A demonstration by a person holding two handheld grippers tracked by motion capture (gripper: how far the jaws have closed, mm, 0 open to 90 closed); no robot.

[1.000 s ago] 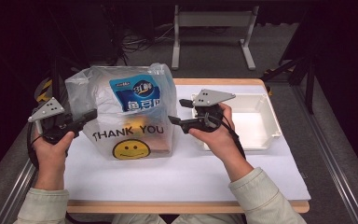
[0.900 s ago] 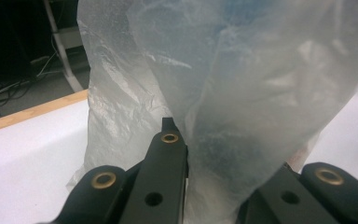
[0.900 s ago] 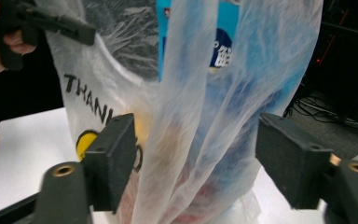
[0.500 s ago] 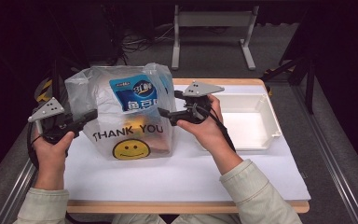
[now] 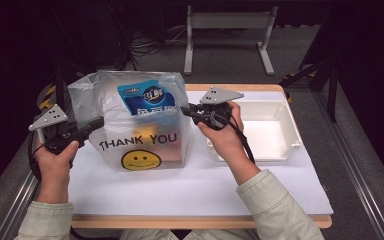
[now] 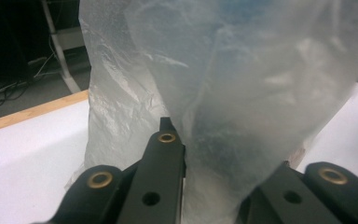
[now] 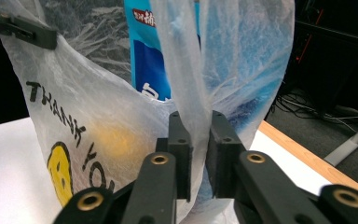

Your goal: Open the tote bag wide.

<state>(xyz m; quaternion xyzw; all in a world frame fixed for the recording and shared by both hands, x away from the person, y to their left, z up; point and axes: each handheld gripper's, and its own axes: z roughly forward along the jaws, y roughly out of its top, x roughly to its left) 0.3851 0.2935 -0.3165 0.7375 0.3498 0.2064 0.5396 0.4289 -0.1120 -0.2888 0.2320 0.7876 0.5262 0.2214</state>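
Right gripper just closed, pinching bag.

White tray empty on white table; metal stand beyond.

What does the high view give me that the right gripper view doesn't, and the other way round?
High view: the white tray beside the plastic bag. Right gripper view: the right claw, whose jaws have just been closing, pinching a strip of the bag's film. Both: the bag, its blue packet and the left claw on the bag's other side.
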